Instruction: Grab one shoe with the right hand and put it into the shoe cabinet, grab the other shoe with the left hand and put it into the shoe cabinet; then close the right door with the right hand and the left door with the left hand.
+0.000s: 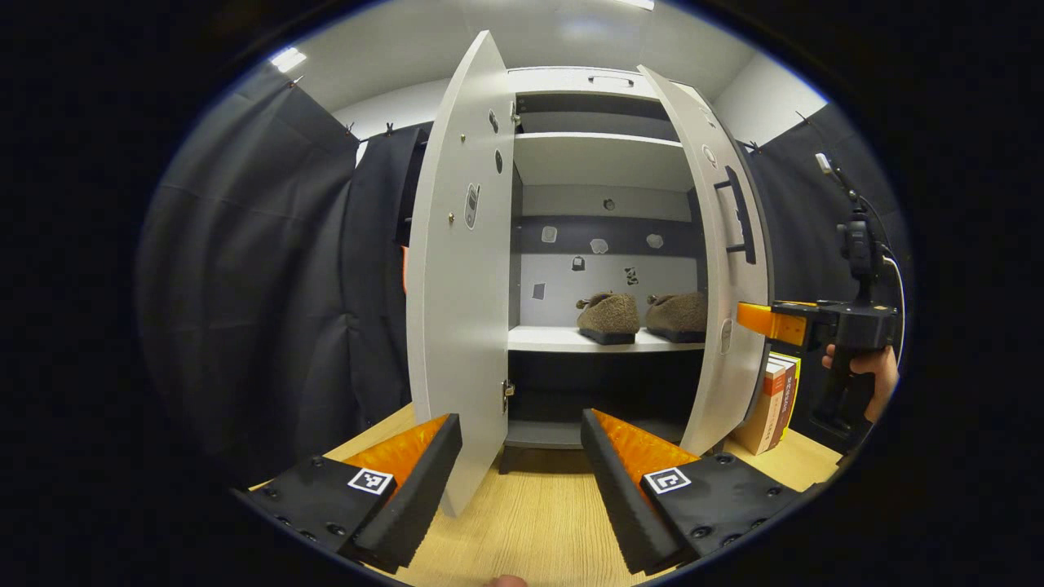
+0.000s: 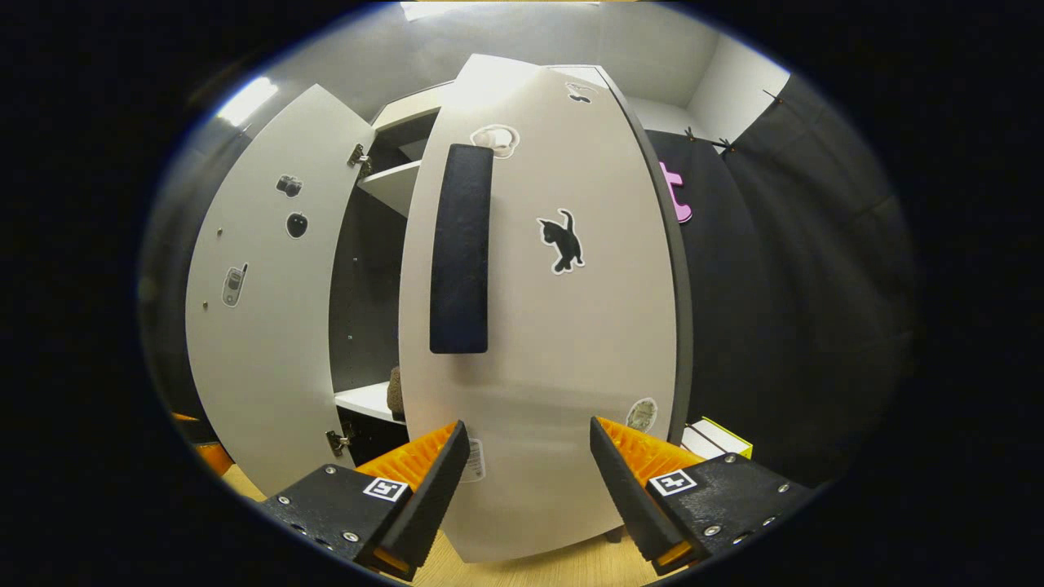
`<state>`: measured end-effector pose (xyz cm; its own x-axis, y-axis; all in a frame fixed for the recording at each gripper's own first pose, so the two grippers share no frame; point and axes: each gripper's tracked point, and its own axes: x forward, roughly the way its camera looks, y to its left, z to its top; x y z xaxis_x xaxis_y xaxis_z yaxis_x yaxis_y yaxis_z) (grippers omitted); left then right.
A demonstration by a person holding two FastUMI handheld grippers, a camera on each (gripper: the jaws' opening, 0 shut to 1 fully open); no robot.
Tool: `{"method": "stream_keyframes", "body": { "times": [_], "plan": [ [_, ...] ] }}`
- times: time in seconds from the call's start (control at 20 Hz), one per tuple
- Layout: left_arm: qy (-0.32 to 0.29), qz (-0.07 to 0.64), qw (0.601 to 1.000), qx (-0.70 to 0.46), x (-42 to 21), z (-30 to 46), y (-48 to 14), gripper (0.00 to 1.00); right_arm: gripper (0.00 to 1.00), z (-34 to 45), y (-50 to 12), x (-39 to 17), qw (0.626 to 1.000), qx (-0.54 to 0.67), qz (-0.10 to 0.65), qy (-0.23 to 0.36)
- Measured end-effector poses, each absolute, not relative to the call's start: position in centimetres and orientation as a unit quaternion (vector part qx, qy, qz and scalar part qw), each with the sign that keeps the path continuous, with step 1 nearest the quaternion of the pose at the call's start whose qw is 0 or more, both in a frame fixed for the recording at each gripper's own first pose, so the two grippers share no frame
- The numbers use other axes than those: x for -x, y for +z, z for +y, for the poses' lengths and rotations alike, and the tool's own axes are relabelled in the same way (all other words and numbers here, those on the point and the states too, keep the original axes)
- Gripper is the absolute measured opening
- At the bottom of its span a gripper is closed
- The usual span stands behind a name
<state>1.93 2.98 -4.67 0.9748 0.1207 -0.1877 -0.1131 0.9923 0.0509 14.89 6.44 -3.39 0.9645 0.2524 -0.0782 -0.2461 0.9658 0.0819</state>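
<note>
Both shoes (image 1: 640, 316) sit side by side on the cabinet shelf (image 1: 555, 338). The right hand-held gripper (image 2: 526, 481), spread and empty, faces the right door (image 2: 563, 342) to push it. The left hand-held gripper (image 1: 522, 481), spread, waits near the left door (image 1: 461, 277).

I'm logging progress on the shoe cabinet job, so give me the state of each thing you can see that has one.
Left door: wide open.
Right door: partly open, not closed yet.
Left shoe: upright on the cabinet shelf.
Right shoe: upright on the same shelf, beside it.
Left gripper: jaws open, empty.
Right gripper: jaws open, empty, facing the right door's outer face.
</note>
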Motion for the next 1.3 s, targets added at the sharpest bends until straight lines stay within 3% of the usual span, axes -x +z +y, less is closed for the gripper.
{"method": "stream_keyframes", "body": {
  "times": [0.35, 0.4, 0.45, 0.5, 0.85, 1.05, 1.1, 1.3],
  "plan": [
    [0.067, 0.096, 0.993, -0.018, -1.2, 3.7, -4.4, 0.96, 0.91, 7.9, -4.0, -16.8, 0.991, -0.033, 0.053, 0.118],
    [0.069, 0.097, 0.993, -0.018, -1.2, 3.9, -4.5, 0.99, 0.91, 8.1, -4.1, -17.1, 0.991, -0.033, 0.054, 0.118],
    [0.071, 0.098, 0.993, -0.019, -1.0, 4.1, -4.5, 0.99, 0.91, 8.2, -4.2, -17.5, 0.991, -0.03, 0.055, 0.118],
    [0.072, 0.099, 0.992, -0.018, -1.0, 4.2, -4.5, 0.93, 0.91, 8.4, -4.2, -17.8, 0.991, -0.028, 0.055, 0.117],
    [0.086, 0.099, 0.991, -0.013, -0.9, 5.4, -4.4, 0.96, 0.91, 8.6, -4.4, -18.7, 0.993, -0.019, 0.054, 0.107],
    [0.112, 0.103, 0.988, 0.007, -0.3, 7.7, -4.2, 0.99, 0.91, 8.5, -4.4, -18.4, 0.993, -0.013, 0.05, 0.102],
    [0.123, 0.105, 0.987, 0.013, -0.1, 8.6, -4.1, 0.93, 0.91, 8.5, -4.7, -18.2, 0.993, -0.011, 0.058, 0.104],
    [0.184, 0.098, 0.978, 0.003, 0.6, 14.3, -3.0, 0.96, 0.92, 7.5, -4.9, -14.9, 0.992, -0.011, 0.057, 0.11]
  ]
}}
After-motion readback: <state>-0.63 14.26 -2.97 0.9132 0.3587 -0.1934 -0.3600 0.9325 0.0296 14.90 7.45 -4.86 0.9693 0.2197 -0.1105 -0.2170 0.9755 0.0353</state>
